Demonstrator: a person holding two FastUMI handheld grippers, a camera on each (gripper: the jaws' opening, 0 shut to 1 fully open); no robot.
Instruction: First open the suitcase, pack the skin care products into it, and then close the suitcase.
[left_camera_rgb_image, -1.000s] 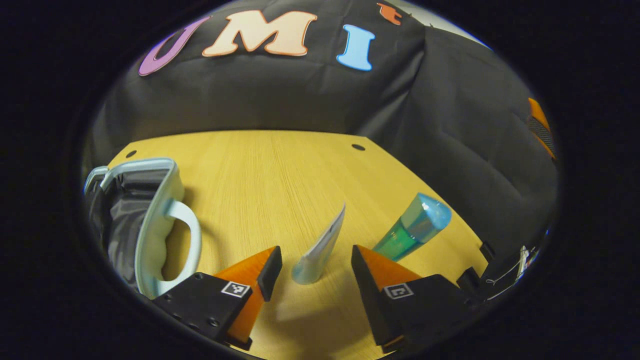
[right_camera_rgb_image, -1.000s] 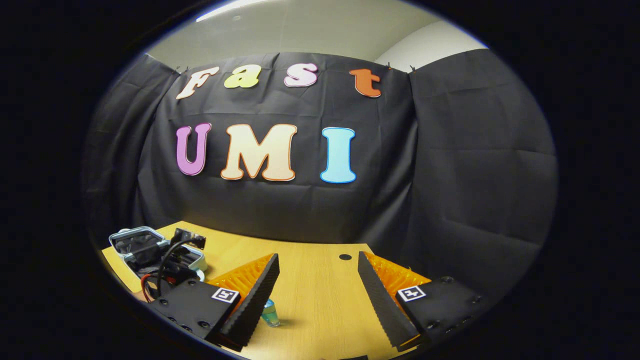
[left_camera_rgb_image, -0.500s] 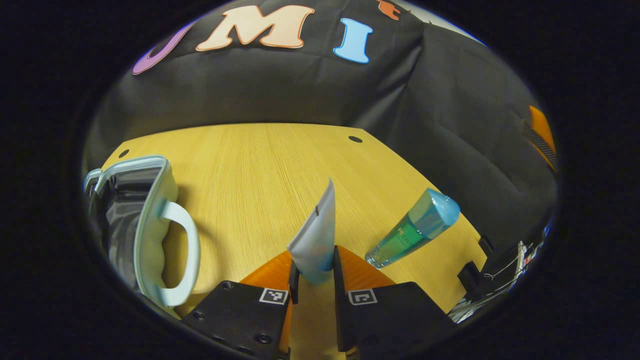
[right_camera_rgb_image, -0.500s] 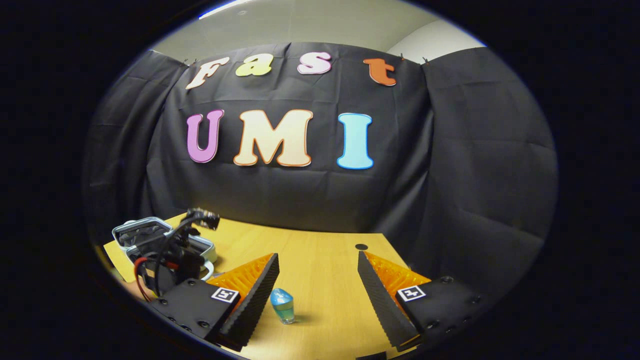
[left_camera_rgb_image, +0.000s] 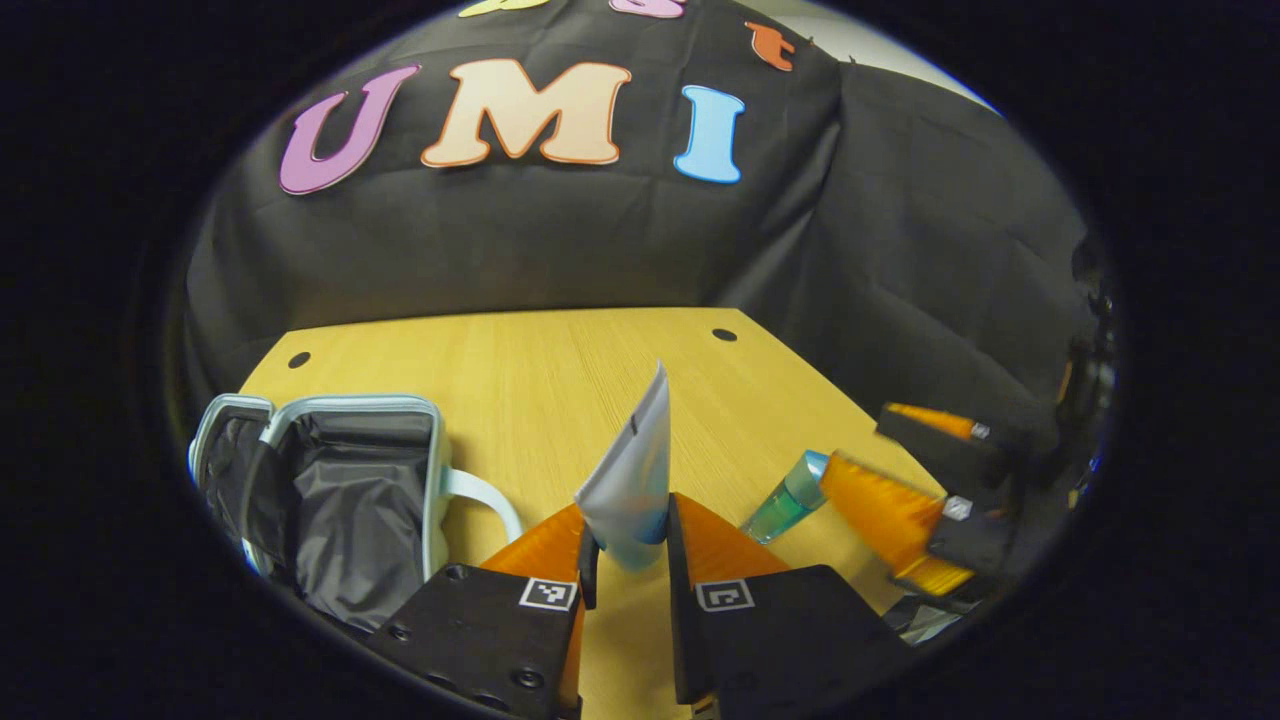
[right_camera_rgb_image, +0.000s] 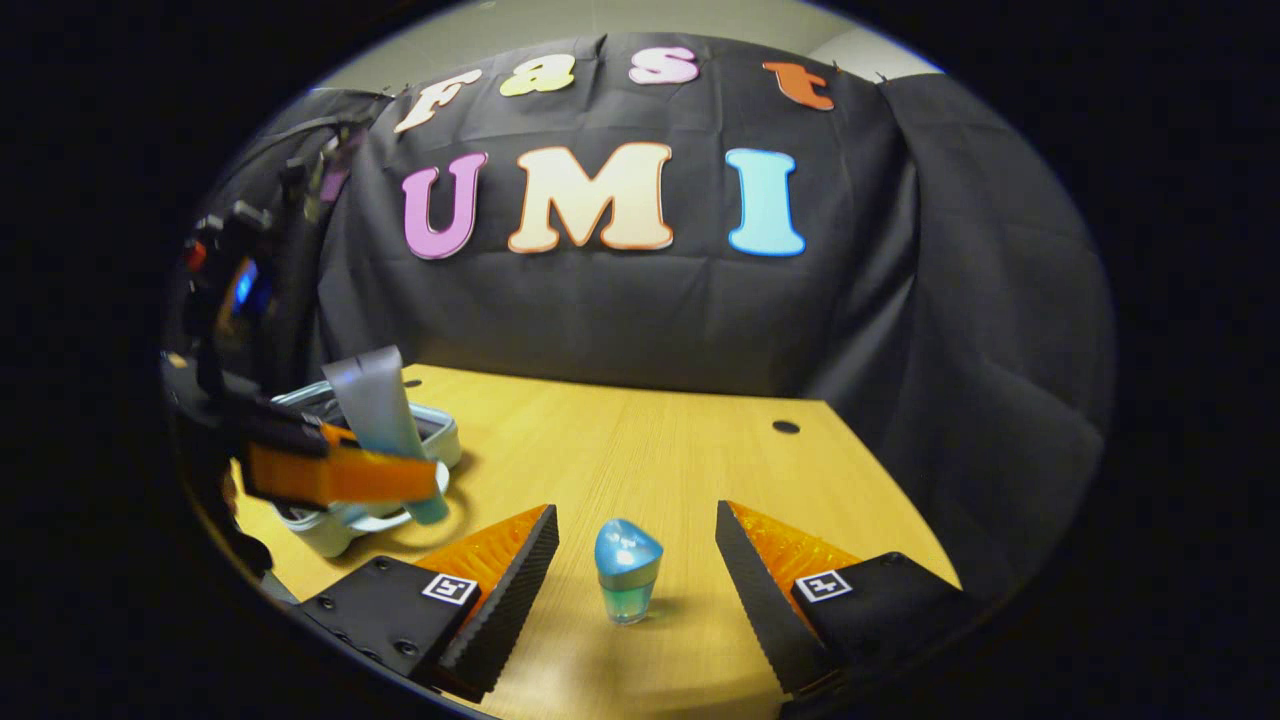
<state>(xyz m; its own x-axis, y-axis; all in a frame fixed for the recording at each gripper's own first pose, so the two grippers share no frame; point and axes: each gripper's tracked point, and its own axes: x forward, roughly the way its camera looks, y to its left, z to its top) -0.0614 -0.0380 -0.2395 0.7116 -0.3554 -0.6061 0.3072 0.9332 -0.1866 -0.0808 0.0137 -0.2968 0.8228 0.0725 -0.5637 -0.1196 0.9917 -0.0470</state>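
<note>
In the left gripper view, I'm clamping my left gripper (left_camera_rgb_image: 628, 545) on the tube (left_camera_rgb_image: 630, 470) — flat crimped end pointing up and away, above the wooden table (left_camera_rgb_image: 560, 370), beside the open suitcase (left_camera_rgb_image: 340, 490).

In the right gripper view, my right gripper (right_camera_rgb_image: 636, 560) is gaping wide around the upright bottle (right_camera_rgb_image: 626, 570) — not touching it.

We see a matt wood-grain table (right_camera_rgb_image: 640, 440), a glossy translucent plastic bottle (right_camera_rgb_image: 626, 572), and a suitcase (left_camera_rgb_image: 340, 480) with crinkled cloth lining.
</note>
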